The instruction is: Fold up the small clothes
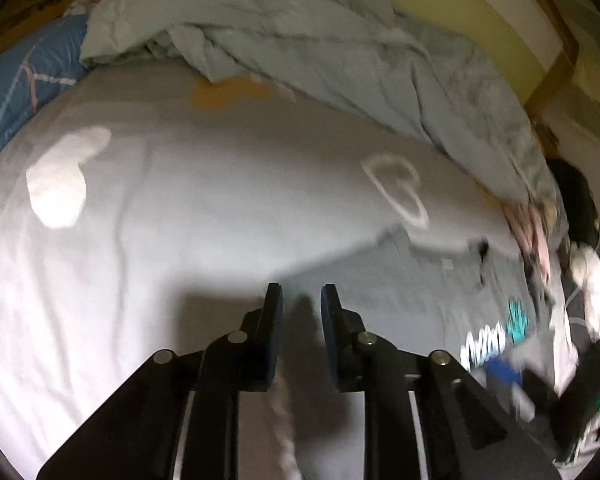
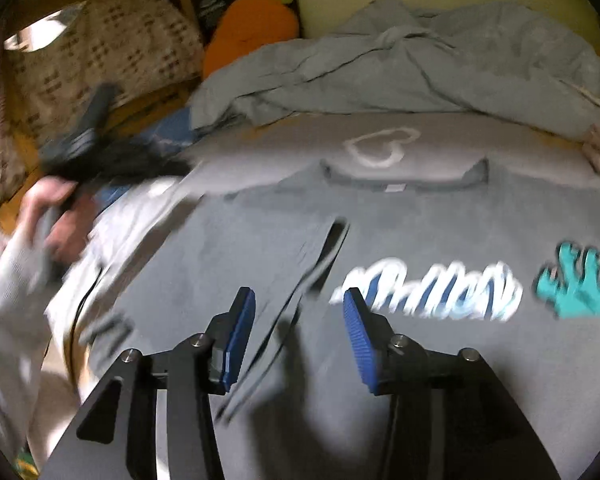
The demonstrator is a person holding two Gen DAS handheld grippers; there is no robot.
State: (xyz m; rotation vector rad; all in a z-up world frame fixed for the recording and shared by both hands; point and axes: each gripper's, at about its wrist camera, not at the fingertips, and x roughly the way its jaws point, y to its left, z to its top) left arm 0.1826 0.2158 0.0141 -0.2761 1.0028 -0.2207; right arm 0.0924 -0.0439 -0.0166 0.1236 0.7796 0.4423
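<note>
Right wrist view: we see the dark grey T-shirt (image 2: 380, 216) spread flat on the pale grey bedsheet (image 2: 260, 140), collar toward the far edge of the bed, white-and-blue lettering (image 2: 428, 292) and a teal print (image 2: 576, 284) across the chest. One side of the shirt is folded inward; that folded edge (image 2: 312, 256) runs diagonally toward us between the jaws. Our right gripper (image 2: 298, 300) hangs over it with jaws about half open, blue pads clear of the cloth, holding nothing.

At the bed's left edge we see the left hand (image 2: 56, 220) in a pale sleeve, gripping its tool; heavy blur there.

Left wrist view: left gripper (image 1: 300, 300) has jaws open only a narrow gap, nothing between the pads that we can see. It sits over the boundary between bare sheet and the shirt's left side. White sock (image 1: 60, 176) lies on the sheet toward the far left, well apart from the shirt. Crumpled grey-blue duvet (image 1: 300, 40) is bunched along the bed's far edge; white heart outline (image 1: 396, 188) on the sheet sits just beyond the collar.
</note>
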